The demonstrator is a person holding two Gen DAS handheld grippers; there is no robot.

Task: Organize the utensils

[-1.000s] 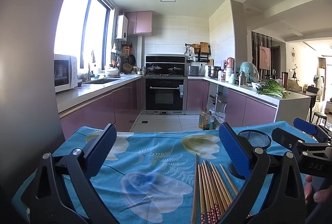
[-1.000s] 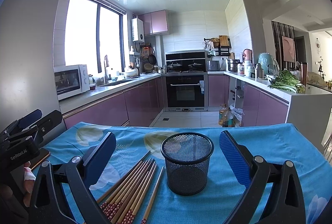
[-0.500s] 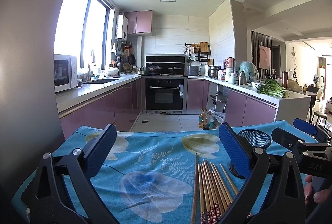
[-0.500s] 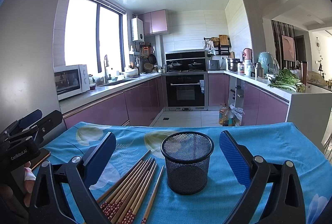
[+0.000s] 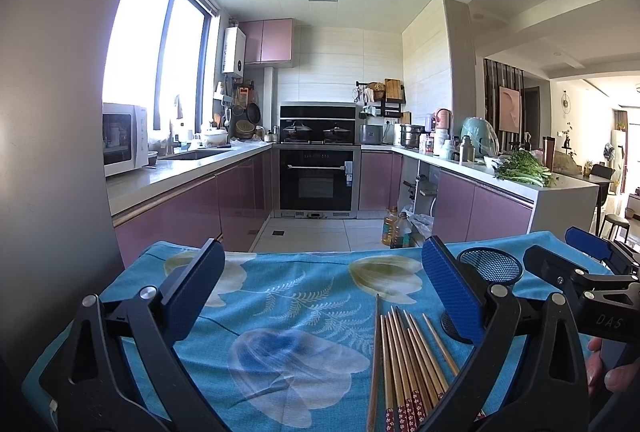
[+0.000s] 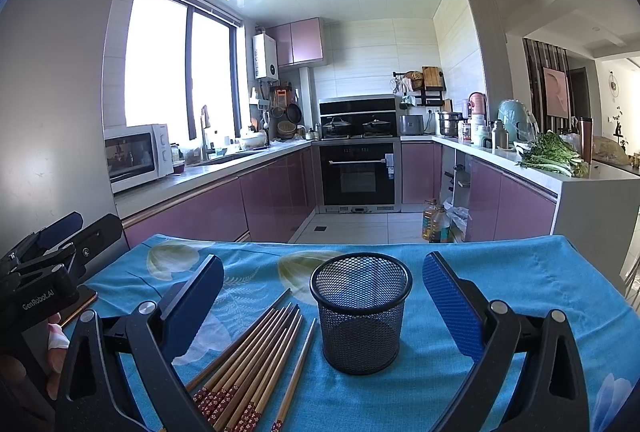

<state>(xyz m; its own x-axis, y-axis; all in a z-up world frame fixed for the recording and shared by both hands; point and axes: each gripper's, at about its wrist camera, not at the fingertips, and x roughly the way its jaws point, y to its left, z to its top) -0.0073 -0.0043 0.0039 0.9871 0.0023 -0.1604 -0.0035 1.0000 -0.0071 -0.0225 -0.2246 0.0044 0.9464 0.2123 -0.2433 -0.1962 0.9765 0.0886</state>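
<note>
Several wooden chopsticks (image 6: 256,356) with red patterned ends lie in a loose bundle on the blue floral tablecloth (image 6: 500,280), just left of an upright black mesh cup (image 6: 361,312). In the left wrist view the chopsticks (image 5: 404,360) lie low and right of centre, and the mesh cup (image 5: 490,266) is half hidden behind the right finger. My left gripper (image 5: 320,296) is open above the cloth with nothing between its fingers. My right gripper (image 6: 323,306) is open too, with the cup standing ahead between its fingers, untouched.
The table's far edge (image 5: 320,252) drops to the kitchen floor, where oil bottles (image 5: 396,232) stand. A grey fridge side (image 5: 52,151) rises close on the left. A dark flat object with a copper edge (image 6: 82,302) lies at the cloth's left edge. Purple cabinets and an oven stand beyond.
</note>
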